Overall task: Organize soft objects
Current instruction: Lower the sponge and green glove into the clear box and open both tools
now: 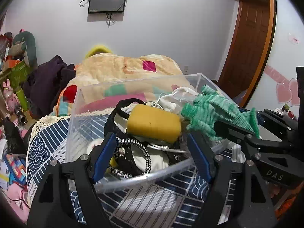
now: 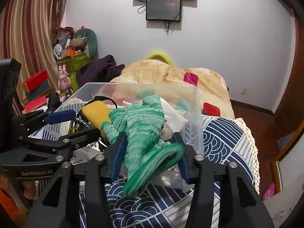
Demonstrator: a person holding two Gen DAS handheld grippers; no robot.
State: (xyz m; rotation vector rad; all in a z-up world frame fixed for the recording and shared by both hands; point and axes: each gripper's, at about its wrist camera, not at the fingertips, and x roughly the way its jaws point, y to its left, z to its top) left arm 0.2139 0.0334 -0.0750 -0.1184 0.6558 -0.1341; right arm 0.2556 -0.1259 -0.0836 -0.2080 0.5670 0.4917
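Over clear bin (image 2: 197, 117) on bed: right tool (image 2: 150, 153) pinches green glove (image 2: 140, 133); left tool (image 1: 152, 152) wide, empty, above yellow sponge (image 1: 153, 125). Best: carry glove fully inside rim before release.

My left wrist camera looks forward over my jaws, close above the clear bin (image 1: 199, 77); my right one views it from 4 o'clock. Both share the bin, bed and wall monitor (image 2: 163, 9) at 12 o'clock.

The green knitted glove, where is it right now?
The green knitted glove hangs between the right gripper's fingers, over the clear plastic bin's near right corner, just right of the yellow sponge.
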